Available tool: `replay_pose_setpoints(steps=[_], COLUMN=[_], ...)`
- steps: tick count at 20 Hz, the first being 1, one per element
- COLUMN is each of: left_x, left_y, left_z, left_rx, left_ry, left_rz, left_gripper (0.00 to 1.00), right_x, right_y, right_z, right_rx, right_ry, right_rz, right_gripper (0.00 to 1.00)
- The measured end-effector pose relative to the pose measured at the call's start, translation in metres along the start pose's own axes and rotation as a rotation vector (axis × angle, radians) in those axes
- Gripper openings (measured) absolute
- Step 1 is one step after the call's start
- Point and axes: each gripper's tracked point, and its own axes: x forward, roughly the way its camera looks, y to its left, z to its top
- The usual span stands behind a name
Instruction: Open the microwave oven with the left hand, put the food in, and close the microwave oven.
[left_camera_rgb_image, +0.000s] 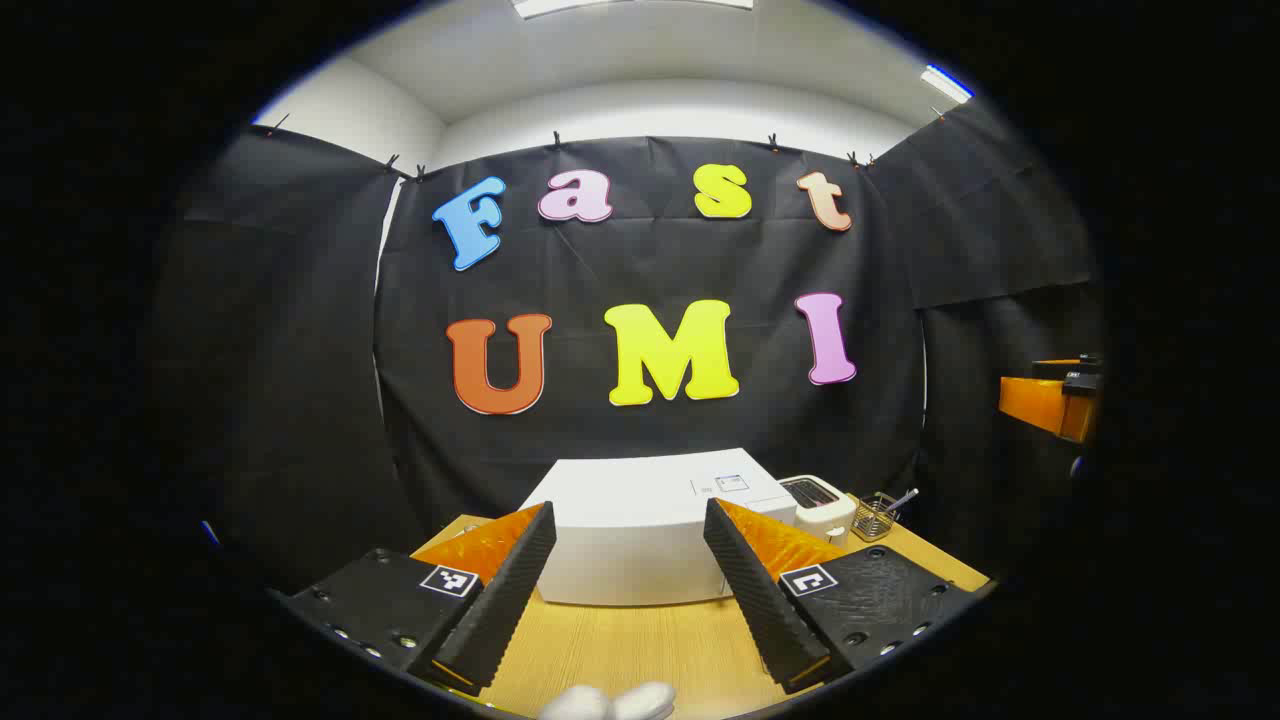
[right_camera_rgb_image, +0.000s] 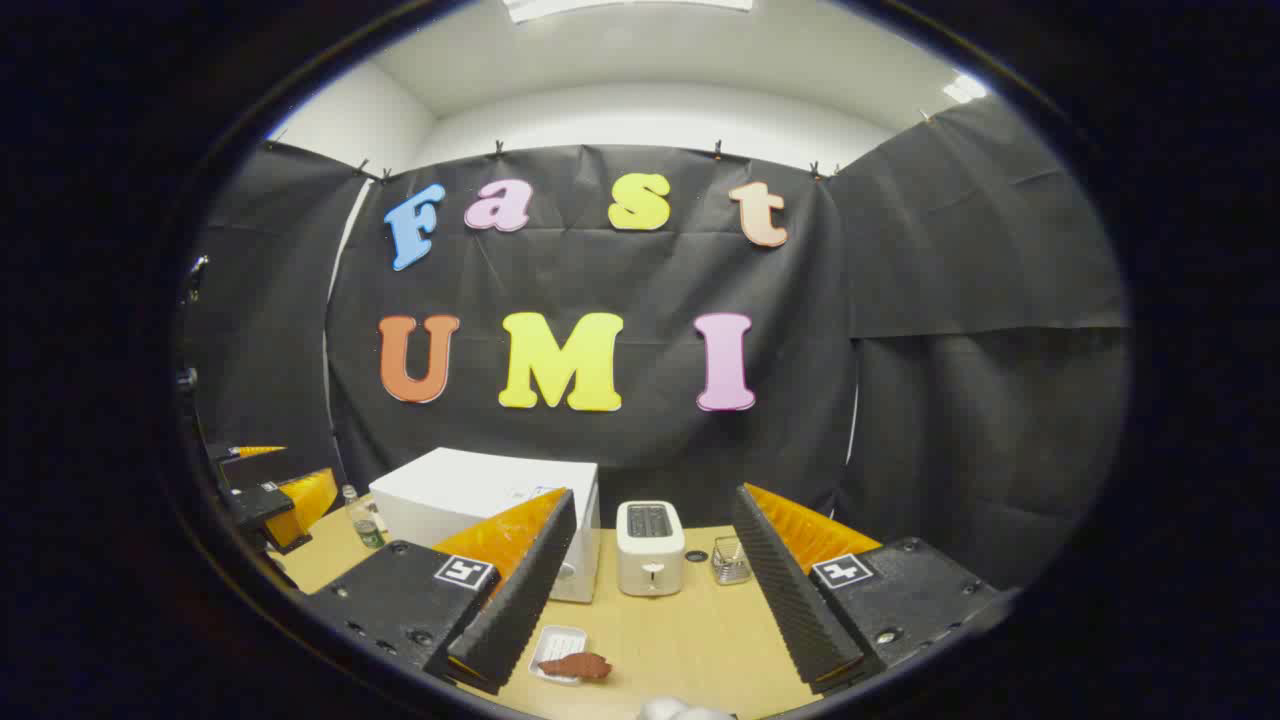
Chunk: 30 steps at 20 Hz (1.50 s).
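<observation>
My left gripper, jaws wide and empty, faced the closed microwave dead ahead between its fingers, nearer than my equally wide right gripper.

Toaster beside wire basket

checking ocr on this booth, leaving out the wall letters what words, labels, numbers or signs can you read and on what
Nothing is legible enough to quote.
Sticker on top of the microwave: too small to read.
Square markers on the left gripper and right gripper: black-and-white patterns, no words.
Bottle label: blurred.
Toaster: no readable marking.
</observation>
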Motion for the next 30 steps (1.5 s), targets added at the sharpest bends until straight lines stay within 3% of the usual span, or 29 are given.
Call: replay_pose_setpoints(steps=[1, 2, 5, 6, 7, 13, 14, 15, 16, 17, 18, 19, 20, 21, 22, 24, 25, 26, 27, 28, 29, 30], left_x=[0.002, 0.004, 0.01, 0.012, 0.015, 0.037, 0.043, 0.051, 0.058, 0.066, 0.074, 0.084, 0.094, 0.107, 0.122, 0.142, 0.156, 0.168, 0.178, 0.187, 0.196, 0.202], left_y=[0.0, -0.001, -0.004, -0.006, -0.008, -0.04, -0.048, -0.056, -0.064, -0.073, -0.082, -0.091, -0.099, -0.108, -0.116, -0.126, -0.127, -0.13, -0.133, -0.135, -0.138, -0.141], left_z=[-0.001, -0.002, -0.006, -0.008, -0.011, -0.045, -0.055, -0.063, -0.074, -0.081, -0.089, -0.098, -0.108, -0.12, -0.135, -0.155, -0.165, -0.176, -0.185, -0.19, -0.195, -0.2], left_rx=[0.0, 0.001, 0.005, 0.008, 0.014, 0.018, 0.012, 0.008, 0.009, 0.018, 0.024, 0.024, 0.023, 0.019, 0.012, 0.012, 0.015, 0.01, 0.001, -0.004, -0.01, -0.013], left_ry=[0.001, 0.003, 0.009, 0.01, 0.012, 0.027, 0.034, 0.041, 0.052, 0.054, 0.056, 0.06, 0.072, 0.083, 0.106, 0.135, 0.146, 0.158, 0.168, 0.174, 0.177, 0.183], left_rz=[0.001, 0.003, 0.003, 0.003, 0.003, -0.033, -0.041, -0.051, -0.056, -0.058, -0.065, -0.073, -0.079, -0.087, -0.091, -0.089, -0.075, -0.071, -0.066, -0.062, -0.059, -0.059], left_gripper=[0.94, 0.94, 0.94, 0.94, 0.94, 0.94, 0.94, 0.94, 0.94, 0.94, 0.94, 0.85, 0.94, 0.95, 0.95, 0.95, 0.95, 0.96, 0.95, 0.95, 0.95, 0.95], right_x=[0.002, 0.003, 0.008, 0.009, 0.009, 0.011, 0.011, 0.01, 0.01, 0.009, 0.007, 0.006, 0.004, 0.001, -0.001, -0.007, -0.01, -0.012, -0.015, -0.018, -0.022, -0.025], right_y=[-0.001, -0.003, -0.003, -0.004, -0.006, -0.013, -0.014, -0.015, -0.018, -0.02, -0.025, -0.027, -0.03, -0.032, -0.035, -0.042, -0.046, -0.05, -0.055, -0.06, -0.066, -0.072], right_z=[0.002, 0.001, 0.002, 0.002, 0.003, 0.014, 0.017, 0.02, 0.023, 0.026, 0.028, 0.031, 0.03, 0.03, 0.029, 0.027, 0.024, 0.023, 0.021, 0.02, 0.02, 0.019], right_rx=[-0.001, -0.002, -0.003, -0.006, -0.006, -0.016, -0.021, -0.024, -0.026, -0.031, -0.036, -0.04, -0.046, -0.054, -0.062, -0.076, -0.084, -0.093, -0.106, -0.118, -0.127, -0.13], right_ry=[-0.002, -0.003, -0.002, -0.002, -0.004, -0.004, -0.003, -0.002, 0.001, 0.004, 0.005, 0.008, 0.017, 0.025, 0.031, 0.044, 0.054, 0.062, 0.074, 0.079, 0.081, 0.083], right_rz=[0.0, -0.002, 0.001, 0.002, 0.001, 0.004, 0.002, 0.0, -0.004, -0.014, -0.023, -0.031, -0.041, -0.049, -0.061, -0.087, -0.105, -0.121, -0.139, -0.152, -0.169, -0.185], right_gripper=[0.92, 1.0, 1.0, 0.92, 1.0, 1.0, 0.92, 1.0, 1.0, 1.0, 0.92, 1.0, 1.0, 0.92, 1.0, 1.0, 0.92, 0.92, 1.0, 1.0, 0.92, 1.0])
